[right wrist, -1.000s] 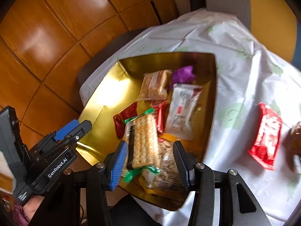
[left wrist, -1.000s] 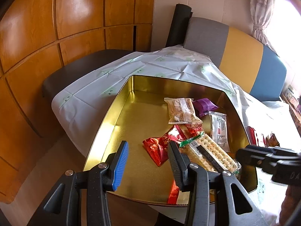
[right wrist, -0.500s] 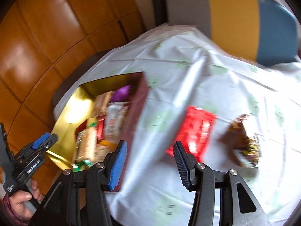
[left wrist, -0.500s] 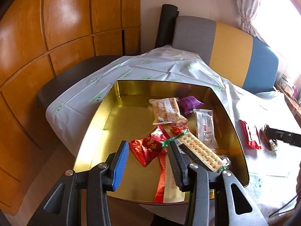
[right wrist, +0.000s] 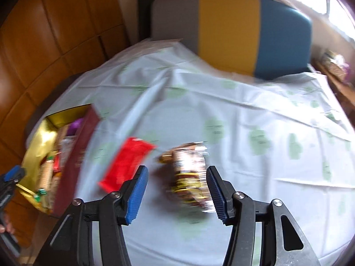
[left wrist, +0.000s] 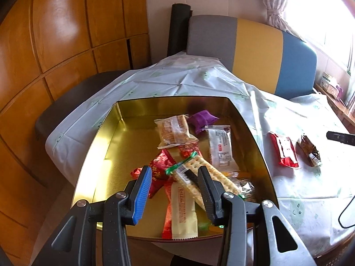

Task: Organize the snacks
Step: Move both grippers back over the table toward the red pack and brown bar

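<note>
Our right hand-held gripper [right wrist: 175, 190] hangs with its jaws apart and empty over the desk's pale green-printed cloth [right wrist: 244, 115], and the crinkled brown-and-gold snack packet [right wrist: 188, 173] lies just ahead between them, long axis running near to far. The flat red snack packet [right wrist: 127, 163] lies just left of it. Our left hand-held gripper [left wrist: 175, 190], also apart and empty, hovers over the shiny gold rectangular tin [left wrist: 106, 133] well to the left, so we judge the right nearer.
</note>
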{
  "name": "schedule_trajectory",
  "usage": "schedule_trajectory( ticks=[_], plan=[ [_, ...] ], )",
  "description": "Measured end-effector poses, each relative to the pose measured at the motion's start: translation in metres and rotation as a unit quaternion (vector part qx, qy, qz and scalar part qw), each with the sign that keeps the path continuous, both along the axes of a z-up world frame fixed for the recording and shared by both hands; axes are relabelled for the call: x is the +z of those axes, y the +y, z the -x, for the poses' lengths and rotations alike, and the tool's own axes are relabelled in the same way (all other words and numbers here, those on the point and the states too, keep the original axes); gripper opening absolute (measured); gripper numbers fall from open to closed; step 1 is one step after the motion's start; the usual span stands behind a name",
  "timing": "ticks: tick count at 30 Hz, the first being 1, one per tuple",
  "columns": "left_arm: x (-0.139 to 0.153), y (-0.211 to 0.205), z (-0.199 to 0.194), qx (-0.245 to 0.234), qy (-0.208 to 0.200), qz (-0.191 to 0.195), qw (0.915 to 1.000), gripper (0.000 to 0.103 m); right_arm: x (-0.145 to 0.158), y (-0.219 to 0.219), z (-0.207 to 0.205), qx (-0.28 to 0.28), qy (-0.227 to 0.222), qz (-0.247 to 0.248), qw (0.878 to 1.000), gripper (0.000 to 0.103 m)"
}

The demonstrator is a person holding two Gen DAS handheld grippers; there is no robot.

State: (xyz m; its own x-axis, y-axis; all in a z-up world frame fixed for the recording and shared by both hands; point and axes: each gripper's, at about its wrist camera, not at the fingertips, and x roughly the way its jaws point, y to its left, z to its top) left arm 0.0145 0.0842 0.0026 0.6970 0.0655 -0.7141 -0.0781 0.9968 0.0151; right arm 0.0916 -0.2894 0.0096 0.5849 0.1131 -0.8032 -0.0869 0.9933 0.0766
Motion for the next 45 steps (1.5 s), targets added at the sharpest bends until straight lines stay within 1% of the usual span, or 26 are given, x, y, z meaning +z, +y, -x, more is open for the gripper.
schedule_trajectory(
  ticks=[3,6,8,9,11,14,20,25,27,41,45],
  plan=[
    [0.002,-0.007,-0.001,-0.009,0.002,-0.007,0.9999,0.044,-0.01,-0.032,-0.008,-0.041,0.003,0.017,0.999,0.056],
    [0.004,-0.015,-0.004,-0.019,0.003,-0.015,0.9997,0.044,-0.025,-0.068,-0.009,-0.097,0.012,-0.006,0.995,0.056],
    [0.005,-0.022,-0.006,-0.026,0.003,-0.021,0.9994,0.044,-0.034,-0.088,-0.012,-0.138,0.042,-0.027,0.989,0.056],
    [0.005,-0.025,-0.006,-0.03,0.003,-0.023,0.9993,0.044,-0.034,-0.094,-0.013,-0.144,0.043,-0.04,0.988,0.056],
    [0.007,-0.031,-0.008,-0.038,0.002,-0.027,0.9989,0.044,-0.031,-0.099,-0.014,-0.152,0.037,-0.048,0.987,0.056],
    [0.008,-0.042,-0.011,-0.052,0.002,-0.032,0.9981,0.044,-0.03,-0.098,-0.014,-0.145,0.037,-0.064,0.987,0.056],
    [0.009,-0.064,-0.018,-0.077,0.004,-0.042,0.9961,0.044,-0.031,-0.083,-0.016,-0.124,0.04,-0.066,0.989,0.057],
    [0.009,-0.081,-0.024,-0.099,0.006,-0.049,0.9939,0.044,-0.031,-0.081,-0.016,-0.119,0.043,-0.071,0.989,0.058],
    [0.009,-0.087,-0.025,-0.106,0.007,-0.05,0.9931,0.044,-0.03,-0.079,-0.016,-0.115,0.043,-0.07,0.99,0.06],
    [0.003,-0.137,-0.037,-0.167,0.017,-0.064,0.9838,0.044,-0.03,-0.065,-0.018,-0.09,0.048,-0.064,0.993,0.061],
    [0.0,-0.146,-0.038,-0.179,0.02,-0.064,0.9816,0.044,-0.03,-0.061,-0.018,-0.082,0.048,-0.058,0.994,0.061]
  ],
)
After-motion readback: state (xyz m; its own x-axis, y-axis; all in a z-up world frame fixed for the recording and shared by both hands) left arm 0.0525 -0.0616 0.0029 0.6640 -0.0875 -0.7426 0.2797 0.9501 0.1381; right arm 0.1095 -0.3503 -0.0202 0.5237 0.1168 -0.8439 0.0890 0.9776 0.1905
